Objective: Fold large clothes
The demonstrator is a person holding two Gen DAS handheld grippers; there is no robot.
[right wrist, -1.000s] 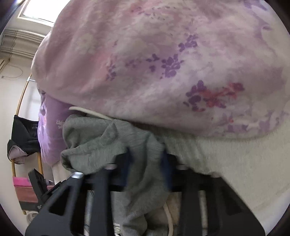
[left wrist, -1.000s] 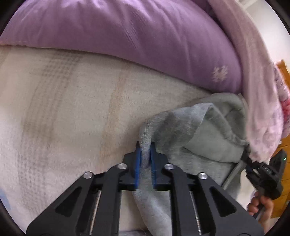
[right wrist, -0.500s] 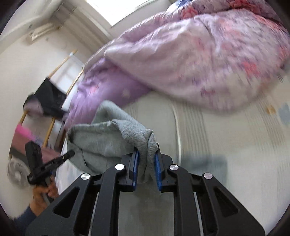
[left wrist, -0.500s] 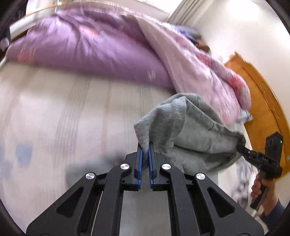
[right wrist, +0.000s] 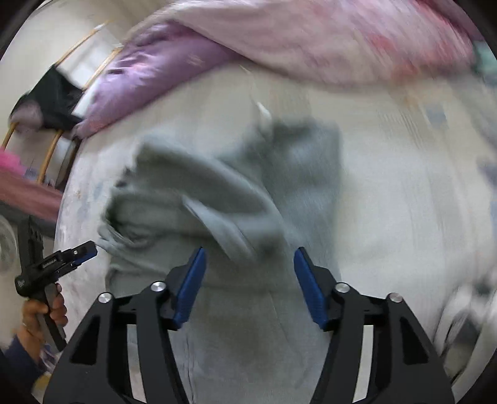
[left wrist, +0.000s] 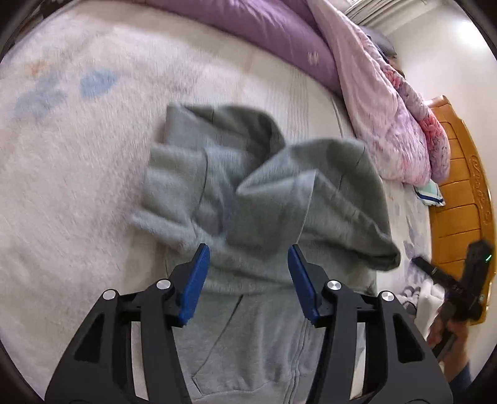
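A grey zip hoodie (left wrist: 261,199) lies on the white bed cover, its top part folded down over the body with the pocket and zip near me. My left gripper (left wrist: 247,279) is open and empty just above it. The hoodie (right wrist: 236,199) shows blurred in the right wrist view, and my right gripper (right wrist: 248,282) is open and empty above it. The right gripper (left wrist: 459,279) shows at the right edge of the left view; the left gripper (right wrist: 62,258) shows at the left of the right view.
A purple duvet (left wrist: 273,28) and a pink floral quilt (left wrist: 391,108) are bunched along the far side of the bed. A wooden headboard (left wrist: 466,186) stands at the right. A rack with dark clothes (right wrist: 52,99) is beyond the bed.
Both grippers have opened and let go of the hoodie. The lifted top part has dropped folded onto the body, and both grippers have pulled back above it.
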